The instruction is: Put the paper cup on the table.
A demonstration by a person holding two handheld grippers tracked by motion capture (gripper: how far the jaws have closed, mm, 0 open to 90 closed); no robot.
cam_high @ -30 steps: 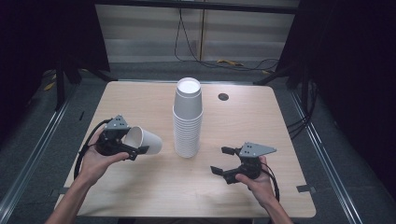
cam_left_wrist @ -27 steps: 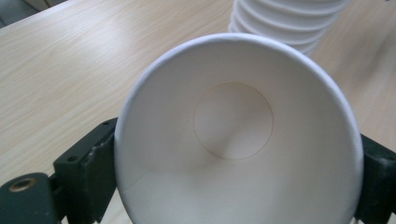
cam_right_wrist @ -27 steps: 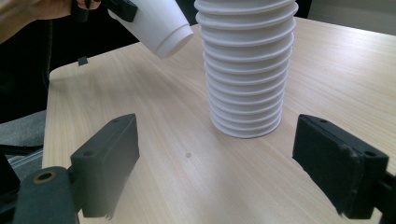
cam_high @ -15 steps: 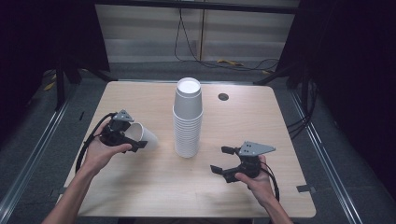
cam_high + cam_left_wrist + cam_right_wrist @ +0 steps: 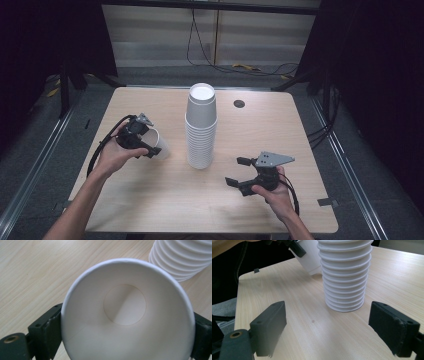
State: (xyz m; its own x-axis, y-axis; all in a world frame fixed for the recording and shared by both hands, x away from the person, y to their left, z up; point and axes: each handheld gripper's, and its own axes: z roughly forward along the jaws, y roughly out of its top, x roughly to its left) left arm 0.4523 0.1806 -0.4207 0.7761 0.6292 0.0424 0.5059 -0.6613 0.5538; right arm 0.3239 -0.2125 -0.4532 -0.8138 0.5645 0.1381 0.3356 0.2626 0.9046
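Gripping a single white paper cup (image 5: 159, 145) tilted above the pale wooden counter (image 5: 150, 200), left of the tall white cup stack (image 5: 201, 127), the left claw (image 5: 145, 142) seems mid-carry and next needs uprighting it, while the right claw (image 5: 239, 171) waits apart.

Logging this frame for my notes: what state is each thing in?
single cup: empty, tilted on its side, clamped between the left gripper's jaws
left gripper: shut on the single cup
right gripper: open, nothing between its jaws
cup stack: upright on the table, mouths down
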